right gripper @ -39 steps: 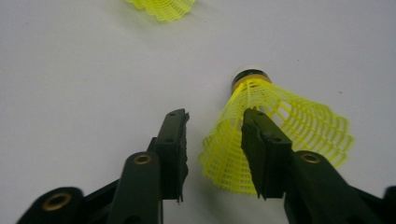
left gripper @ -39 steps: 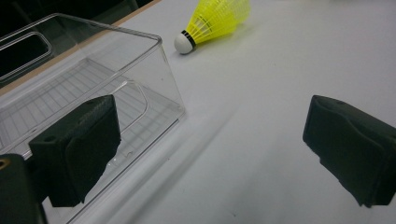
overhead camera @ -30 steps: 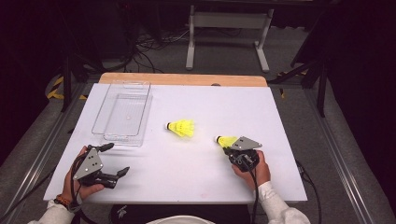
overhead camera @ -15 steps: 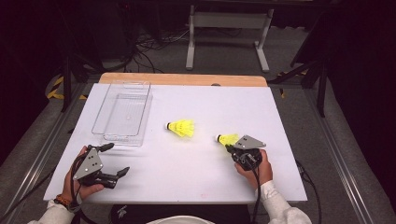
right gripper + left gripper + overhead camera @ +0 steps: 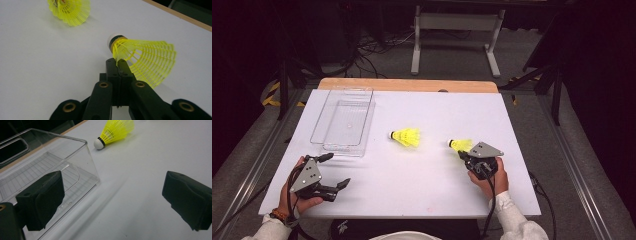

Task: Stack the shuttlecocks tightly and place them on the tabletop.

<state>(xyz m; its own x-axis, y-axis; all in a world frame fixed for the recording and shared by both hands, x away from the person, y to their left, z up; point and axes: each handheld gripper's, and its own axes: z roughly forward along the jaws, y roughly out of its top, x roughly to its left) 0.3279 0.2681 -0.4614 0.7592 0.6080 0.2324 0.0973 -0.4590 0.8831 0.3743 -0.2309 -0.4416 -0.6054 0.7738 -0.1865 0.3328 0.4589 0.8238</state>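
- My right gripper point(image 5: 119, 63) is clamped on the near shuttlecock's point(image 5: 145, 58) net skirt, clear in its own view.
- My left gripper point(image 5: 334, 170) stands wide beside the clear box point(image 5: 50, 170).
- A second shuttlecock point(image 5: 406, 137) lies between box and held one.

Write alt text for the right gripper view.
The right gripper has its black jaws shut on the skirt edge of a yellow shuttlecock over the white table. A second yellow shuttlecock lies farther off at top left.

The far shuttlecock point(image 5: 70, 10) (upper left) is cut off at the edge.
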